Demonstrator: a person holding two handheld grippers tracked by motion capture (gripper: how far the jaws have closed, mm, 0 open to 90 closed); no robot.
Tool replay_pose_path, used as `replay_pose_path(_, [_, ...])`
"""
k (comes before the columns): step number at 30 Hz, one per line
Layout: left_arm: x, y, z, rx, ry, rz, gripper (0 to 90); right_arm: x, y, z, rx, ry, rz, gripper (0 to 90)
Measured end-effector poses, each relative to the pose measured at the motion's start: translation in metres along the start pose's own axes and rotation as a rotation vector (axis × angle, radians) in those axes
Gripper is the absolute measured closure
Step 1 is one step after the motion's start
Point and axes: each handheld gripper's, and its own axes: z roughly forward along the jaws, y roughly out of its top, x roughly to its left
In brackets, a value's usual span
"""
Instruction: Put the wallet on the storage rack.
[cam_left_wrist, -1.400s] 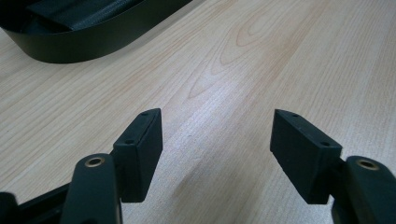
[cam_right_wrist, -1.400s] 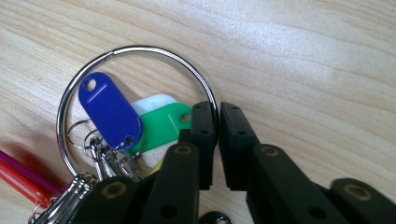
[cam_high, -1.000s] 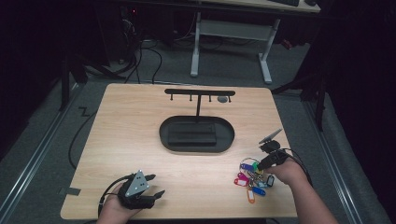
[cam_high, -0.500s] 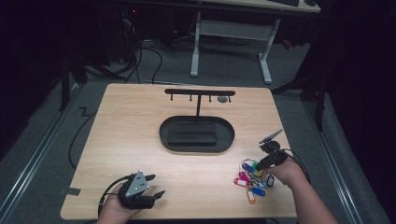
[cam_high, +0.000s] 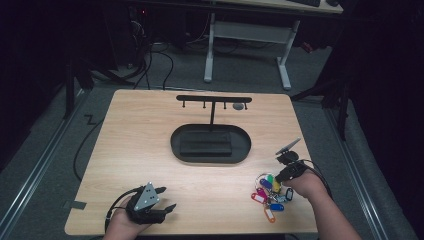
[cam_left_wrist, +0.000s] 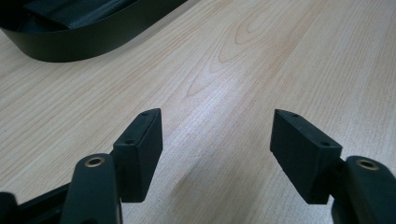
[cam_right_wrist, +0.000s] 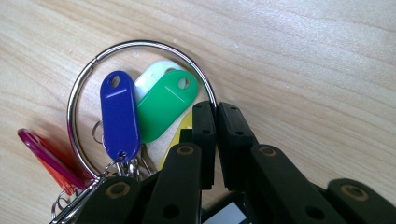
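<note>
Right gripper (cam_right_wrist: 217, 140) jaws have just been closing, now pinching the big silver wire key ring (cam_right_wrist: 140, 44) with coloured plastic tags, lying right-front of the black oval tray (cam_high: 175, 142); left gripper (cam_high: 162, 199) spread, empty, well left of tray's front

Steel key ring (cam_right_wrist: 140, 46), colored tags, flat

Right gripper (cam_high: 281, 176) sits on the bunch of colored key tags (cam_high: 270, 194) at lower right; left gripper (cam_high: 162, 198) rests lower left, black stand (cam_high: 210, 142) mid-frame.
</note>
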Motion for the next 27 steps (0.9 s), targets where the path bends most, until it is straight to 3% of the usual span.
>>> replay_pose_path(10, [-0.001,0.000,0.000,0.003,-0.005,0.006,34.9,0.007,0.002,-0.037,-0.045,0.002,-0.039,87.0])
replay_pose_path(27, [-0.001,0.001,0.000,-0.004,-0.005,0.006,34.9,0.028,0.007,-0.081,-0.051,0.001,-0.134,87.7])
